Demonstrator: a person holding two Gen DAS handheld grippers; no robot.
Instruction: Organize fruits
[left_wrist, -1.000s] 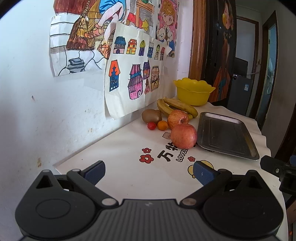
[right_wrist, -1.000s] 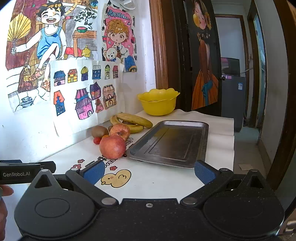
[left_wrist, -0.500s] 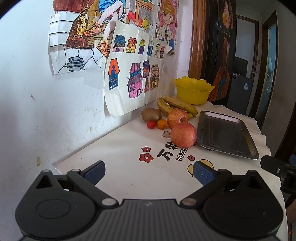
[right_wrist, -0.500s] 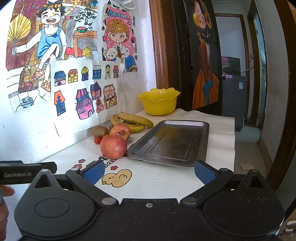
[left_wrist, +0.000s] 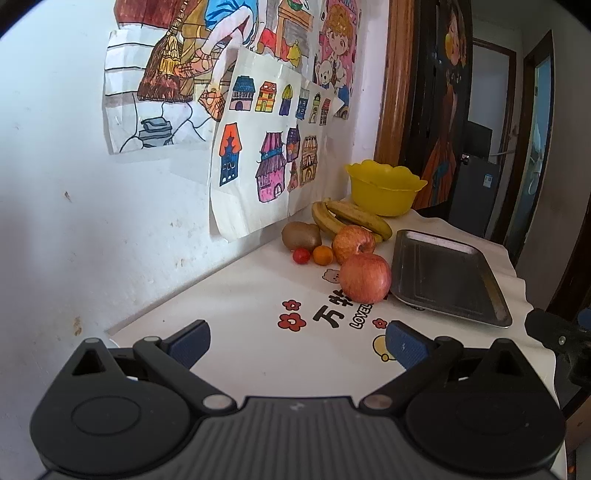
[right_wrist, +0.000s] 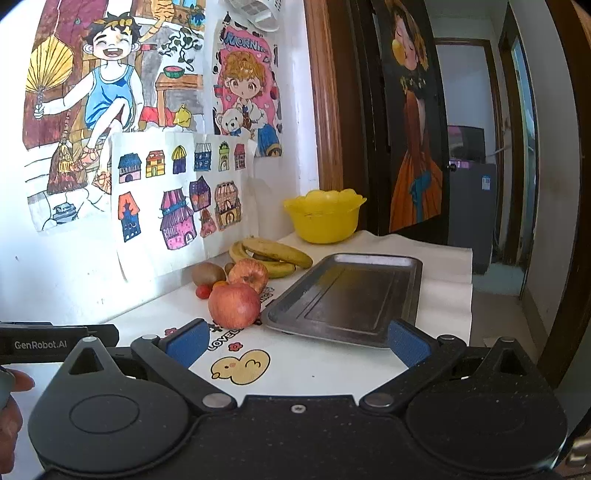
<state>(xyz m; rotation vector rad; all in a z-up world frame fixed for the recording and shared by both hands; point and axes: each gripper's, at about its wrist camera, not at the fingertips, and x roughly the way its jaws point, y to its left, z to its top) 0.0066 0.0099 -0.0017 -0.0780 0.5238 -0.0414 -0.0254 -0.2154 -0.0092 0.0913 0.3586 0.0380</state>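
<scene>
Meanwhile: barely anything is seen to have changed over the last second — both views have crept a touch nearer the fruit, nothing more.
Left gripper (left_wrist: 295, 341): held low over the tablecloth (left_wrist: 258, 354), fingers spread wide, nothing between them.
Right gripper (right_wrist: 297, 341): likewise spread and empty, aimed at the near apple (right_wrist: 233, 305) and the tray (right_wrist: 343, 299).
Fruit: all of it is left on the cloth by the wall — near apple touching the tray's corner, second apple (right_wrist: 248, 275) just behind, bananas (right_wrist: 275, 254) beyond, kiwi (right_wrist: 208, 273), a cherry tomato (right_wrist: 202, 291) and a small orange fruit (left_wrist: 323, 254) tucked beside them.
Tray: empty; no fruit has been set on it.
Bowl (right_wrist: 325, 214): yellow, at the far end; its inside cannot be seen.
Meaning for the task: sorting is judged not yet begun — the slow drift forward reads as an approach, with the near apple the likeliest first pick.
Risk: a round apple may be nudged and rolled against the tray rim if the fingers close off-centre.
</scene>
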